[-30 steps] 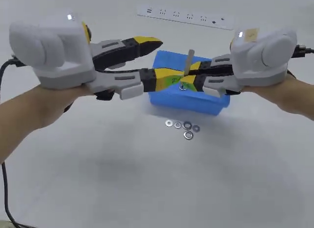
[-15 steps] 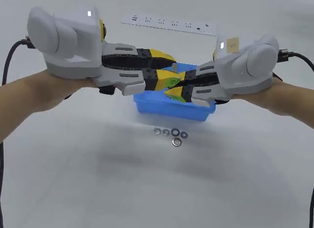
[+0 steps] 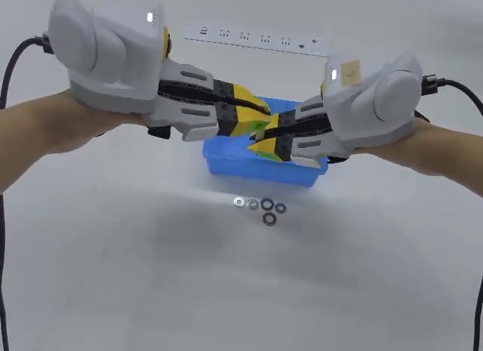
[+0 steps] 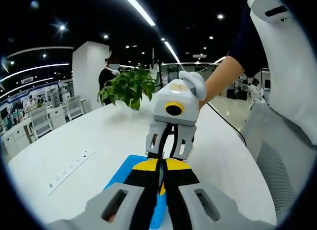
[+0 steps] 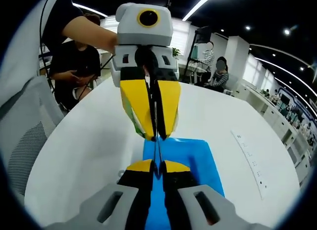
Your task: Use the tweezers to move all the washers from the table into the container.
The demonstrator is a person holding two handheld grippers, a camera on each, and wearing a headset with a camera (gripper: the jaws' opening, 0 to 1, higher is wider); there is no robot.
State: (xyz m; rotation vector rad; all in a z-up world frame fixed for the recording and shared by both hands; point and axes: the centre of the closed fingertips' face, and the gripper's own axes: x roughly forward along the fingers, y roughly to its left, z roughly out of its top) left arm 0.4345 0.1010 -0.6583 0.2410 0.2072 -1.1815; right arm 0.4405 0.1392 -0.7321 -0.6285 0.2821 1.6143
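Several small metal washers (image 3: 260,207) lie in a cluster on the white table, in front of the blue container (image 3: 249,164). My left gripper (image 3: 260,118) and right gripper (image 3: 258,142) meet tip to tip above the container. In the right gripper view a thin pair of tweezers (image 5: 158,152) runs from my right gripper (image 5: 158,166) into the yellow jaws of the left gripper (image 5: 156,133). Both pairs of jaws are pressed shut on it. In the left gripper view my left gripper (image 4: 161,165) points at the right gripper (image 4: 171,141) over the container (image 4: 126,168).
A white power strip (image 3: 256,39) lies on the table behind the container. A potted plant (image 4: 129,89) stands at the far end of the table. People sit and stand in the office beyond. Bare tabletop (image 3: 226,283) stretches in front of the washers.
My left gripper's jaws, wide open a second ago, have come shut at the right gripper's tips. The tweezers, then sticking up above the right gripper, now sit between the two grippers.
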